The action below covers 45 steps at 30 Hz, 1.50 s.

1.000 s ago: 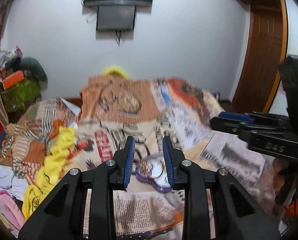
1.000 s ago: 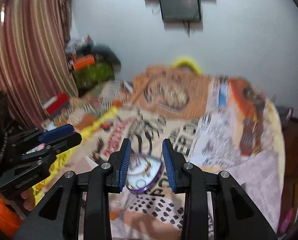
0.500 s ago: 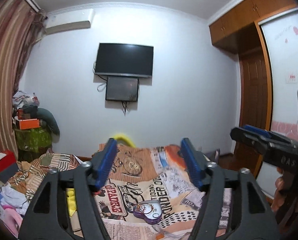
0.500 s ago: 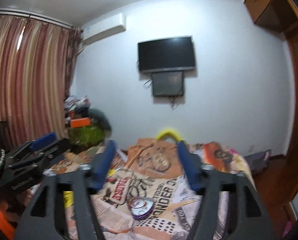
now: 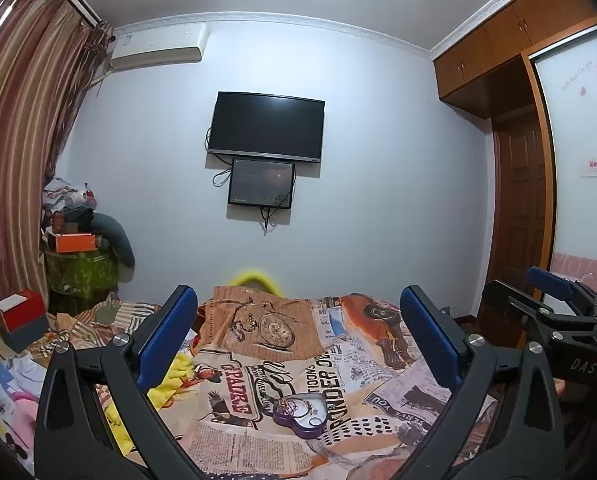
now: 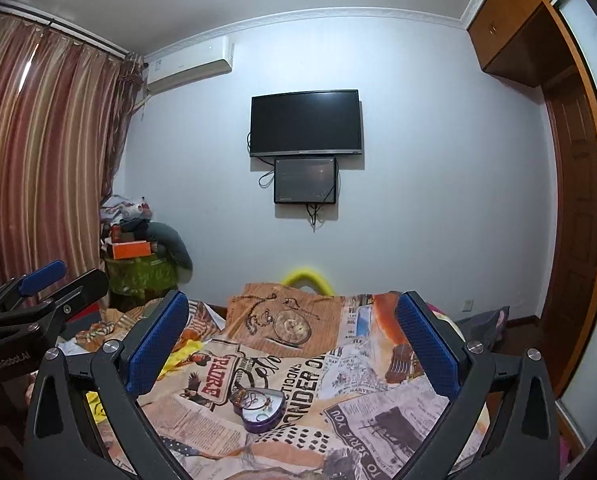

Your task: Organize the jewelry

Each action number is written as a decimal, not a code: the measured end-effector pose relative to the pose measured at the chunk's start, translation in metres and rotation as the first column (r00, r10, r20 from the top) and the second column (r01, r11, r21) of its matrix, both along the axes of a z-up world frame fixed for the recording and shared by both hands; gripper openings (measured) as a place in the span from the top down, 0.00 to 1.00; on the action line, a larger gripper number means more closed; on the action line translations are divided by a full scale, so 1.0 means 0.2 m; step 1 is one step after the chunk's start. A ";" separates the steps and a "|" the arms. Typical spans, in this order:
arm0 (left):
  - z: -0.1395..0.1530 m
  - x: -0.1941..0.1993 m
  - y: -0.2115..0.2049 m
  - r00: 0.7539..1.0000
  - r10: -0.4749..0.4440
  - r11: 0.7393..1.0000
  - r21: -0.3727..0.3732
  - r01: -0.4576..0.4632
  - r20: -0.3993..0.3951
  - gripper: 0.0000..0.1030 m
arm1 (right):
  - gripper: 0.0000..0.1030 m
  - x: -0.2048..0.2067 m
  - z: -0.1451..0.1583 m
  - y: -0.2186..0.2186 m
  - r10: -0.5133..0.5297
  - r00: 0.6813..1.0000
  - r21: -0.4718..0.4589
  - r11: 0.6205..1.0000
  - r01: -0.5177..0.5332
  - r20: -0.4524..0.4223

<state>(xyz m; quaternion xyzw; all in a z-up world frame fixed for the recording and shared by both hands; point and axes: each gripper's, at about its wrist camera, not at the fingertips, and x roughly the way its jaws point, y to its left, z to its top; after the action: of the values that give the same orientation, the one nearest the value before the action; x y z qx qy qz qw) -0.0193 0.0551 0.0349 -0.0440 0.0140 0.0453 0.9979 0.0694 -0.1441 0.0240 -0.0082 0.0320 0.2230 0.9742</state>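
1. Wall (image 5: 378, 160): plain and pale, with white cornice along the ceiling.
2. TV (image 5: 266, 127): dark, mounted on the wall; a smaller screen (image 5: 261, 184) hangs just below it, cables dangling.
3. Air conditioner (image 5: 158, 46): high on the wall, beside the striped curtain (image 5: 14, 140).
4. Cabinets (image 5: 510, 32): brown wood, above a wooden door (image 5: 522, 208).
5. Bed (image 6: 378, 408): covered in a newspaper-print sheet.
6. Clutter pile (image 6: 138, 248): in the corner by the curtain.
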 end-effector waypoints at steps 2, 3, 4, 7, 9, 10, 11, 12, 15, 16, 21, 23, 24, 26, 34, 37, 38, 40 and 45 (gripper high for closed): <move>0.00 0.00 -0.01 1.000 0.001 1.000 0.005 -0.001 -0.002 0.01 | 0.00 -0.01 -0.01 -0.02 0.003 1.000 0.004 1.000 -0.003 -0.004; -0.01 0.00 -0.02 1.000 -0.001 1.000 0.007 0.001 -0.005 0.01 | 0.00 -0.02 -0.02 -0.02 0.004 1.000 0.006 1.000 -0.004 -0.006; -0.01 0.01 -0.02 1.000 -0.001 1.000 0.009 0.001 -0.007 0.01 | 0.00 -0.01 -0.01 -0.03 0.003 1.000 0.009 1.000 -0.002 -0.009; -0.02 0.01 -0.03 1.000 0.002 1.000 0.016 -0.002 -0.009 0.01 | 0.00 -0.02 -0.03 -0.04 -0.002 1.000 0.013 1.000 0.002 -0.014; -0.02 0.02 -0.04 1.000 0.002 1.000 0.017 -0.002 -0.013 0.01 | 0.00 -0.03 -0.04 -0.05 -0.001 1.000 0.016 1.000 0.001 -0.020; -0.03 0.02 -0.04 1.000 0.000 1.000 0.016 0.000 -0.015 0.01 | 0.00 -0.03 -0.03 -0.06 0.000 1.000 0.018 1.000 0.001 -0.023; -0.03 0.03 -0.04 1.000 -0.002 1.000 0.015 0.003 -0.018 0.01 | 0.00 -0.03 -0.04 -0.06 0.000 1.000 0.019 1.000 0.000 -0.025; -0.03 0.03 -0.04 1.000 -0.003 1.000 0.015 0.004 -0.019 0.01 | 0.00 -0.03 -0.04 -0.06 0.000 1.000 0.022 1.000 0.001 -0.029; -0.03 0.03 -0.05 1.000 0.003 1.000 0.020 -0.002 -0.021 0.01 | 0.00 -0.02 -0.03 -0.07 0.002 0.999 0.028 1.000 -0.001 -0.039; -0.03 0.03 -0.05 1.000 0.003 1.000 0.021 -0.002 -0.021 0.01 | 0.00 -0.02 -0.04 -0.07 0.003 0.999 0.031 1.000 -0.001 -0.041; -0.04 0.04 -0.05 1.000 0.000 1.000 0.018 0.001 -0.025 0.01 | 0.00 -0.02 -0.04 -0.08 0.003 0.999 0.037 0.999 -0.001 -0.049; -0.04 0.04 -0.05 1.000 -0.003 1.000 0.018 0.003 -0.028 0.01 | 0.00 -0.02 -0.03 -0.09 0.002 0.999 0.039 0.999 0.000 -0.051; -0.04 0.04 -0.05 1.000 -0.006 1.000 0.019 0.006 -0.030 0.01 | 0.00 -0.02 -0.03 -0.09 0.003 0.999 0.039 0.999 -0.001 -0.053; -0.04 0.04 -0.06 0.999 -0.006 1.000 0.019 0.006 -0.031 0.01 | 0.00 -0.02 -0.03 -0.08 0.004 0.998 0.036 0.999 -0.002 -0.057; -0.05 0.05 -0.06 0.999 -0.016 0.999 0.033 0.017 -0.045 0.01 | 0.00 -0.02 -0.03 -0.08 0.006 0.998 0.032 0.999 -0.003 -0.065; -0.05 0.06 -0.07 0.999 -0.019 0.999 0.039 0.021 -0.047 0.01 | 0.00 -0.02 -0.03 -0.08 0.003 0.998 0.031 1.000 -0.001 -0.065; -0.05 0.06 -0.07 0.999 -0.021 0.999 0.040 0.023 -0.048 0.01 | 0.00 -0.02 -0.03 -0.08 0.002 0.998 0.031 1.000 0.000 -0.064; -0.05 0.06 -0.07 0.999 -0.024 0.999 0.039 0.026 -0.048 0.01 | 0.00 -0.02 -0.02 -0.09 -0.001 0.998 0.031 1.000 0.003 -0.063; -0.05 0.06 -0.06 0.998 -0.043 0.999 0.028 0.044 -0.053 0.01 | 0.00 -0.02 -0.02 -0.09 -0.004 0.998 0.031 1.000 0.006 -0.066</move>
<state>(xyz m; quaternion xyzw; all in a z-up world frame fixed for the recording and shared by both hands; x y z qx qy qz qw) -0.0068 0.0426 0.0248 -0.0279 0.0404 0.0249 0.9985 0.0656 -0.1625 0.0194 0.0143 0.0604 0.2212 0.9733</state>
